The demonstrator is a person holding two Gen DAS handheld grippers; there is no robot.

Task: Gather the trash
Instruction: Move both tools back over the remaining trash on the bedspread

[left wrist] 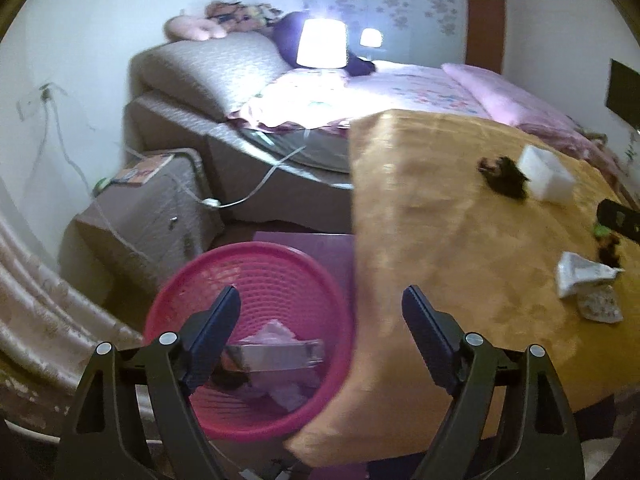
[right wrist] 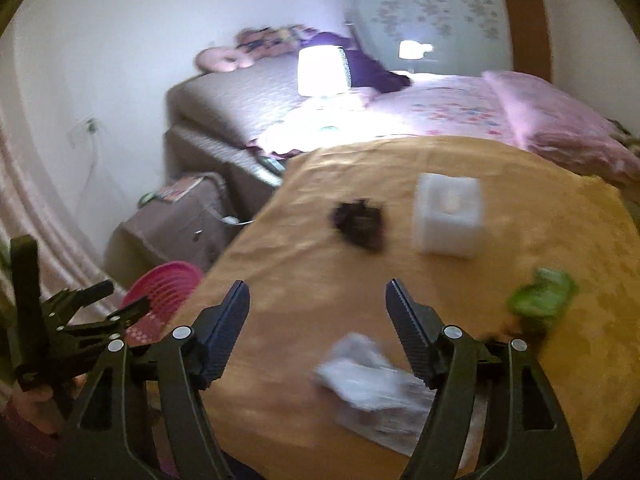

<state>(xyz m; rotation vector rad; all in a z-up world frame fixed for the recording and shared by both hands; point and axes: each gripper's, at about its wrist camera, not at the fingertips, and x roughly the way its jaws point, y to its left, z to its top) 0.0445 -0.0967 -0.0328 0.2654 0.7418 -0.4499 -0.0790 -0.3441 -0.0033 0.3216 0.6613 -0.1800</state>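
A pink plastic basket stands on the floor left of a table with a yellow cloth. It holds pale crumpled paper and a silvery wrapper. My left gripper is open and empty above the basket's right rim. On the cloth lie a dark clump, a white box and a white crumpled wrapper. My right gripper is open and empty above the cloth, just behind the white wrapper. The dark clump, the white box and a green wrapper lie beyond it. The basket and left gripper show at left.
A bed with pink bedding and a lit lamp stands behind the table. A brown nightstand with cables sits beside the basket. A curtain hangs at the left. A dark object lies at the table's right edge.
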